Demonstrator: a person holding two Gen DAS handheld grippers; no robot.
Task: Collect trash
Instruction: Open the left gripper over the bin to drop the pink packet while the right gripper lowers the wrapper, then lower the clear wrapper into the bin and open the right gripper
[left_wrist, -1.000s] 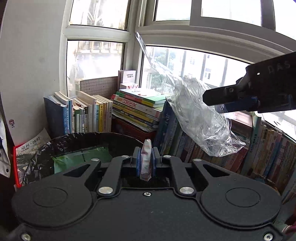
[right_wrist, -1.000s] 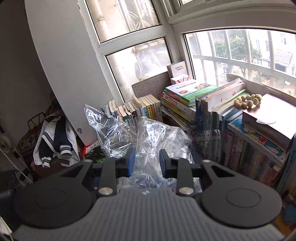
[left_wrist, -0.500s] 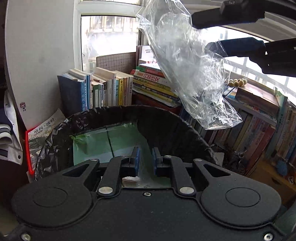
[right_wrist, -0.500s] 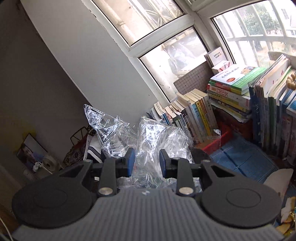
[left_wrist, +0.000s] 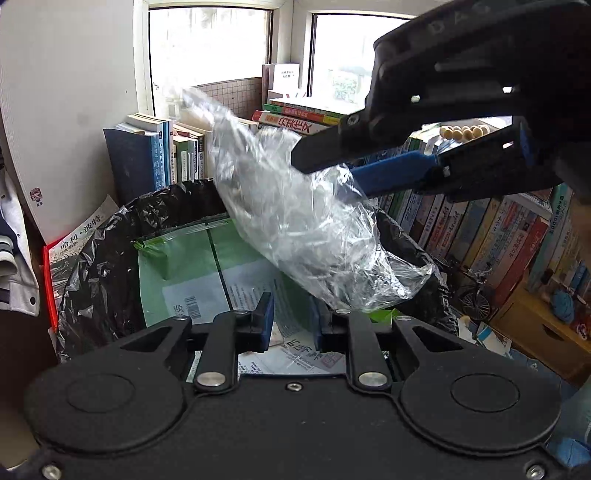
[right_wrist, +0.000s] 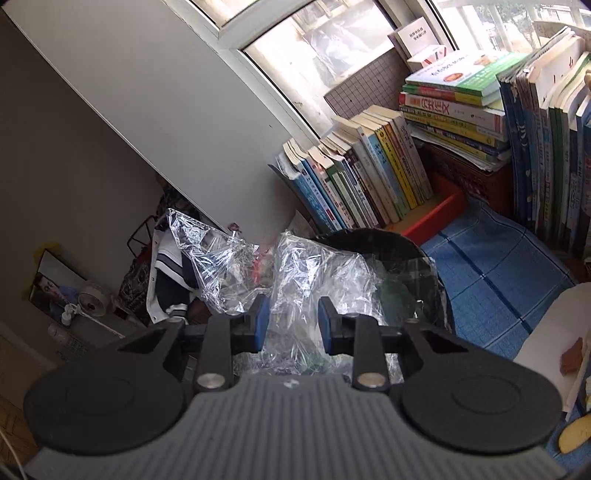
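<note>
A black-lined trash bin (left_wrist: 96, 258) stands right below my left gripper (left_wrist: 291, 317), which is open with nothing between its fingers. Flat inside the bin lie a green and white printed package (left_wrist: 177, 266) and some papers. A crumpled clear plastic bag (left_wrist: 303, 229) hangs tilted over the bin's right side, with my right gripper (left_wrist: 325, 171) shut on its upper part. In the right wrist view the same bag (right_wrist: 321, 273) bulges between the blue pads of the right gripper (right_wrist: 293, 321), and the bin's dark rim (right_wrist: 406, 251) shows through and behind it.
Upright books (left_wrist: 155, 158) and a flat stack (left_wrist: 295, 118) line the window sill behind the bin. More books (left_wrist: 480, 229) run along the right. A red-edged paper (left_wrist: 74, 240) leans at the bin's left. A blue mat (right_wrist: 498, 266) covers the floor, and a jacket (right_wrist: 170, 291) hangs at left.
My left gripper let go of a small wrapper over the bin and opened wider. The right gripper brought the clear bag down and left, over the bin.
</note>
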